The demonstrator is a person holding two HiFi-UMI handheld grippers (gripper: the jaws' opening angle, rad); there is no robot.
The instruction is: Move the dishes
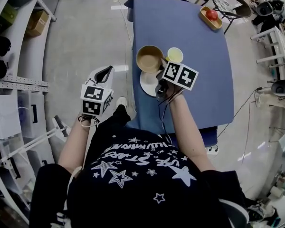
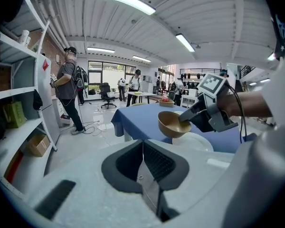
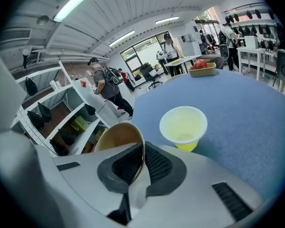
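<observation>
Bowl [image 1: 149,58] is the dish I am moving; my right fingers [image 1: 160,74] are pinched tight on its rim, one inside the bowl and one outside; the bowl hangs out past my fingertips, tipped a bit, and it looks lifted just off the white plate [image 1: 148,84] that lies right under my fingers; I cannot tell for sure that it is clear of the plate.

My left fingers [image 1: 107,70] are pressed together with nothing between them; they hang off to the side of the blue surface [image 1: 190,37], well apart from the bowl, so they give no help.

What could go wrong, I think: I hold the bowl by one thin edge only, so its weight pulls on the far side; if I move fast or twist my hand, the rim could slide out of my fingers; then the bowl would drop on the plate and might crack it, or roll off the near edge of the surface to the floor.

A yellow cup [image 1: 175,55] stands just beside the bowl, a little past my right fingers; if I swing that way, the bowl could bump it and knock it over.
</observation>
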